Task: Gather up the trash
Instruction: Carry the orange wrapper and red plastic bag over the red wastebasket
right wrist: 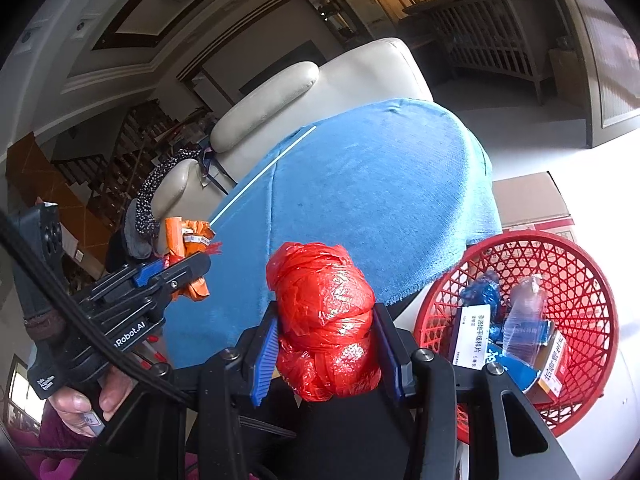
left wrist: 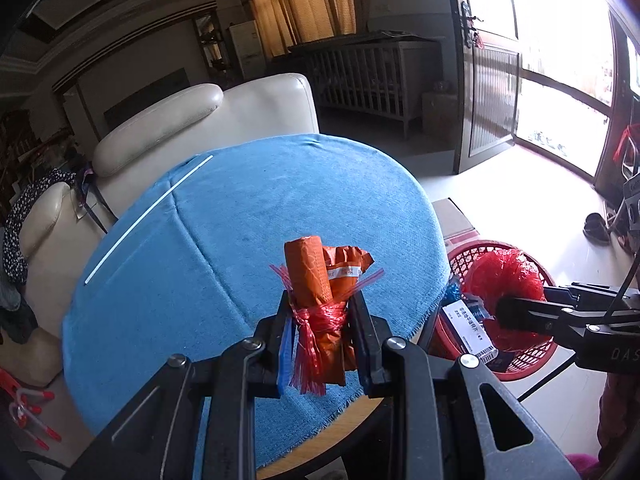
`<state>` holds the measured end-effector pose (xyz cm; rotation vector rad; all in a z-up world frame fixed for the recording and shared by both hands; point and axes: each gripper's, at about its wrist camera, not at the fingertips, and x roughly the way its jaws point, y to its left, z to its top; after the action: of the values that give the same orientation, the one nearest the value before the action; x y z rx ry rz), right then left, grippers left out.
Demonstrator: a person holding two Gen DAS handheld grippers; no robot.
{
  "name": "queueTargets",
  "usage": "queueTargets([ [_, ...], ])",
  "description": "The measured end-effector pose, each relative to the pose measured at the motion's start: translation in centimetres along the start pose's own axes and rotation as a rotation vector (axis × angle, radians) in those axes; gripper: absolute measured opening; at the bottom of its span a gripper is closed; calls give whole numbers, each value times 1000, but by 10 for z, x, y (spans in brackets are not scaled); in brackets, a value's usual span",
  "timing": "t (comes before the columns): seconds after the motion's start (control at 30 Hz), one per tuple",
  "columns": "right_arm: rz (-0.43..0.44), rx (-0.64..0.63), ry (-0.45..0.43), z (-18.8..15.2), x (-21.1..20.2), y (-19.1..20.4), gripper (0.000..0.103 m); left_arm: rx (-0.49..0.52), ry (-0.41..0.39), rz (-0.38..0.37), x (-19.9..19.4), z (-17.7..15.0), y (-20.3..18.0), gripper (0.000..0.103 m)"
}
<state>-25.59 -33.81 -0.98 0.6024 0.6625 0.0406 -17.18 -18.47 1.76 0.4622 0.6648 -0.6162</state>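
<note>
The left gripper point(left wrist: 320, 320) pinches an orange wrapper bundle point(left wrist: 320, 280) tied with red plastic strips, above the near edge of the blue cloth point(left wrist: 260, 200) on the table. The right gripper point(right wrist: 326, 344) squeezes a red plastic bag ball point(right wrist: 324, 316) just beside the red mesh basket point(right wrist: 576, 280). I think it is best to carry each of the 2 pieces fully over the basket rim before letting go, because such light plastic can stick to the pads or fall outside.

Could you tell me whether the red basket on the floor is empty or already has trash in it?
Partly filled. The red basket holds a white medicine box, crumpled blue plastic and a clear wrapper; its far mesh wall remains visible.
</note>
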Motion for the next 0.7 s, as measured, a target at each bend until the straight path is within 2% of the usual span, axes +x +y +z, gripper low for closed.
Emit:
queueTargets([
  [0.3, -32, 43, -14, -4, -14, -21, 47, 99, 8, -11, 7, 7, -23, 27],
  [0.7, -160, 162, -63, -10, -52, -80, 47, 248, -8, -66, 18, 28, -79, 27],
])
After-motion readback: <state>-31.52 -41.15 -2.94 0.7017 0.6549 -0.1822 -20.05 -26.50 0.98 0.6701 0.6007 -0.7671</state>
